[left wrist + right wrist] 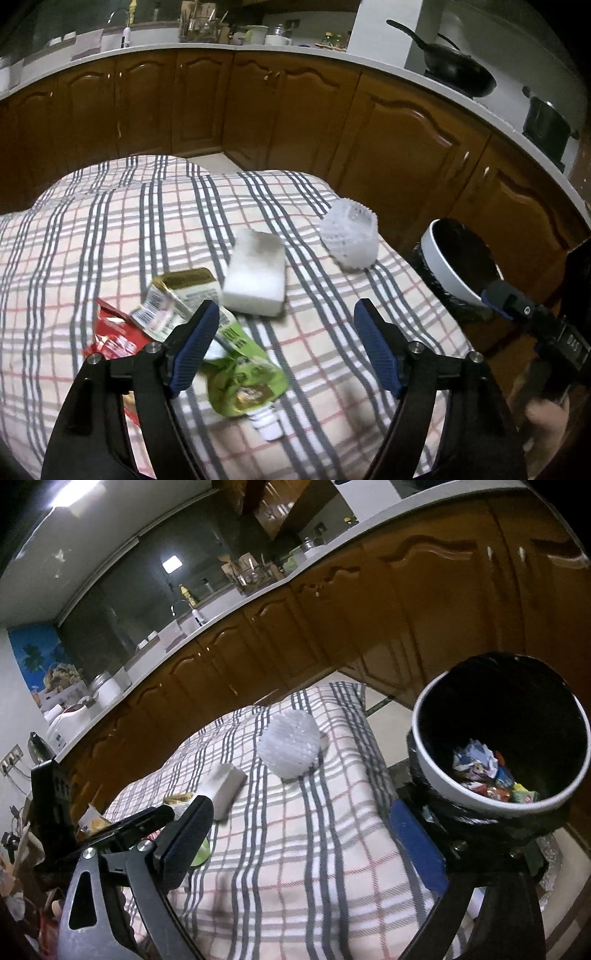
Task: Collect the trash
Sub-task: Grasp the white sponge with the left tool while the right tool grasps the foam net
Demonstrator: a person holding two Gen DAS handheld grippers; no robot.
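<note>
Both claws gape wide and empty; the left gripper [284,325] hangs low in its frame above a green pouch [243,376], carton [177,295] and white sponge [255,273] on the checked cloth [110,229]; the right gripper [306,834] sits lower centre, foam net [290,744] mid-frame, bin [436,771] at right holding wrappers [487,775].

A home kitchen: ahead of the tool run brown wooden cabinets [288,107] under a pale countertop [207,47] bearing a black wok [458,68], pot [546,123] and sink tap [178,607].
</note>
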